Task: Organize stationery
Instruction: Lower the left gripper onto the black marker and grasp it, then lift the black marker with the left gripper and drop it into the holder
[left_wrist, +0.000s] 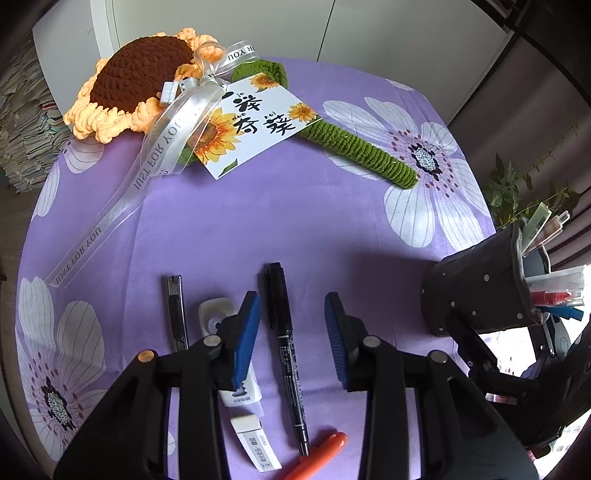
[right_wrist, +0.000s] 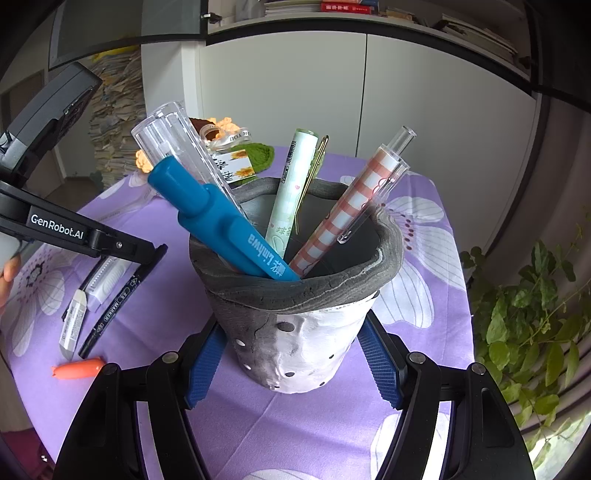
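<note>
Left fingers (left_wrist: 291, 314) stood apart over the bench (left_wrist: 229, 229), straddling the black marker (left_wrist: 286, 350) without touching it. Just left of the marker lay the correction tape (left_wrist: 216, 314) and eraser (left_wrist: 255, 439); orange pen (left_wrist: 317, 454) at its tip. Right fingers (right_wrist: 291, 354) clamped the pen holder (right_wrist: 295, 332), well right of the marker.

Crocheted sunflower (left_wrist: 133, 79) with ribbon (left_wrist: 147, 162) and card (left_wrist: 255, 122), floral purple tablecloth (left_wrist: 295, 229), leafy plant (right_wrist: 528, 325), paper stacks (right_wrist: 114, 110)
</note>
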